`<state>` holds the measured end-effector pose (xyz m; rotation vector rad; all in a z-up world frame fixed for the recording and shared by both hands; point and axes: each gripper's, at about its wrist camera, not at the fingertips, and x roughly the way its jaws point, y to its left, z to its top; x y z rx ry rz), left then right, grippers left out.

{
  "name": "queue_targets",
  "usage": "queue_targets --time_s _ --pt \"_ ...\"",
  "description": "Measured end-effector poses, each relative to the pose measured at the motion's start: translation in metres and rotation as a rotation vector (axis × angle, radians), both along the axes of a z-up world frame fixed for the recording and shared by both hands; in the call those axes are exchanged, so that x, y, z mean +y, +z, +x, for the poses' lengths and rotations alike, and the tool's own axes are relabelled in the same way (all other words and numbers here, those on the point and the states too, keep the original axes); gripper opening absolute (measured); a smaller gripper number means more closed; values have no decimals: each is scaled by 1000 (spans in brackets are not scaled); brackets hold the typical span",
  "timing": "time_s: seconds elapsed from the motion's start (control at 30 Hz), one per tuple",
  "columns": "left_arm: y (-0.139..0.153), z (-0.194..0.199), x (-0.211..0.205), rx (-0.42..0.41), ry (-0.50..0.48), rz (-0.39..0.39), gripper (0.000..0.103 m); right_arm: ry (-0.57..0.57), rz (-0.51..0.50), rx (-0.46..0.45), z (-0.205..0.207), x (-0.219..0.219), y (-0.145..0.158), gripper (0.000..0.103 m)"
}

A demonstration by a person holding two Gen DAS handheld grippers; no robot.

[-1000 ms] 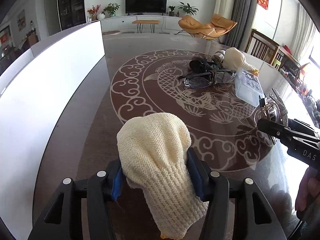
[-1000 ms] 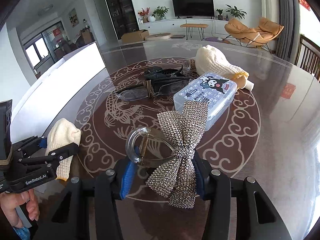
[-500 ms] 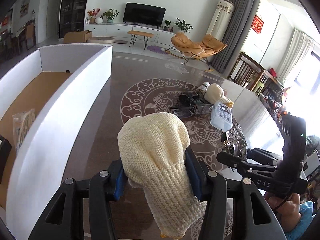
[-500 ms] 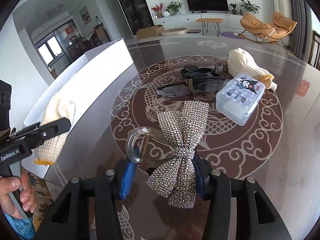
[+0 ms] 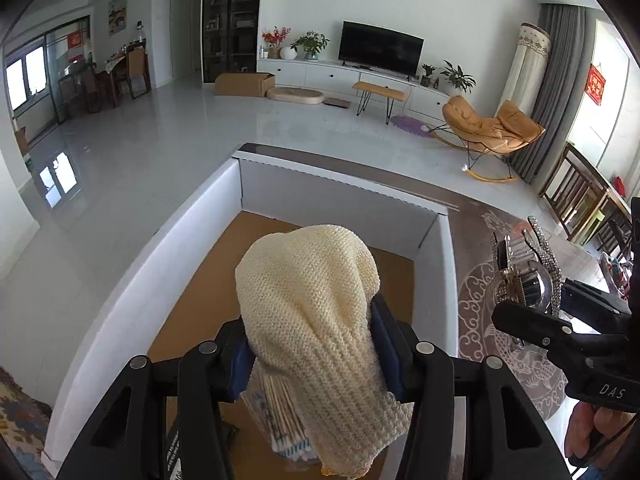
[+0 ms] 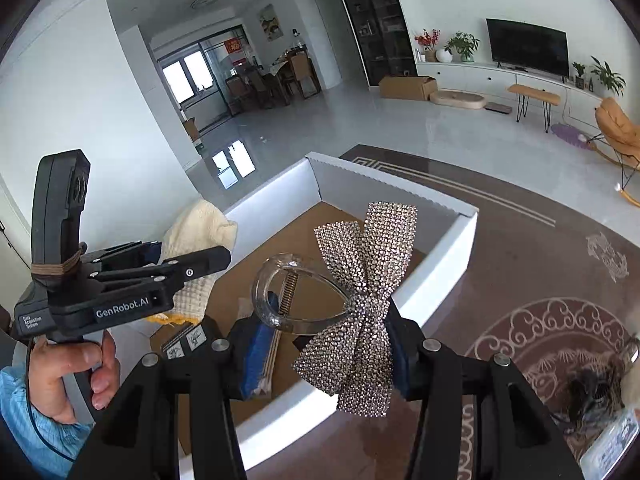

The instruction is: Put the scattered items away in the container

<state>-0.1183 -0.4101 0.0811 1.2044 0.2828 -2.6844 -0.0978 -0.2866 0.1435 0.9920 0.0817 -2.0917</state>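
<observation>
**Grippers hold two things over the box**

Our left gripper (image 5: pixel 312 344) squeezes a cream knitted glove (image 5: pixel 316 308) above the white box (image 5: pixel 136 300). Our right gripper (image 6: pixel 324 344) pinches a sparkly bow hair clip (image 6: pixel 360 300) over the box's near wall. Cotton swabs (image 5: pixel 280 412) lie inside the box, which sits on the worktop (image 6: pixel 532 272).

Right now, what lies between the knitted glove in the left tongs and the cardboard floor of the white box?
In the left wrist view, a clear pack of cotton swabs lies on the box floor directly beneath the cream knitted glove.
</observation>
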Motion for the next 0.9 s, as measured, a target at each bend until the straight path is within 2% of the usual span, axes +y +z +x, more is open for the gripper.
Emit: queue_targets --time_s 0.1,0.2,0.23,0.3,0.33,0.4,0.47,0.53,0.6,0.73,0.77,0.8,0.9 --pt "-16 -23 -29 -31 45 21 52 -5 48 -14 -34 -44 -9 50" --pt "-41 -40 -51 -74 77 84 53 -23 79 -65 -61 -72 -30 51" --pt "-50 -44 -57 -92 92 108 55 -33 78 -90 -68 -78 -37 51" --pt "-68 -51 -68 -138 148 135 69 -48 78 -156 -82 -86 -53 54" --pt "-75 -51 -71 -155 184 138 72 -58 78 -183 -86 -88 -60 58" --pt "-84 -47 -75 -164 237 139 72 -79 68 -192 -89 -86 -64 62" --pt "-85 -41 -71 -158 249 129 72 -84 33 -187 -86 -79 -60 63" --pt "-77 -30 -59 -137 228 94 72 -69 -8 -172 -76 -66 -53 63" --pt "-59 -16 -41 -101 182 52 72 -68 -20 -115 -58 -46 -45 63" --pt "-19 19 21 -32 19 -17 73 -99 -32 -32 -6 21 -46 63" --pt "-12 32 39 -15 -31 -24 80 -122 -25 -15 7 44 -53 63" --pt "-8 46 56 -1 -75 -31 93 -150 -7 3 21 67 -60 63" --pt "-8 77 115 19 -174 -20 99 -238 60 28 63 141 -85 63"
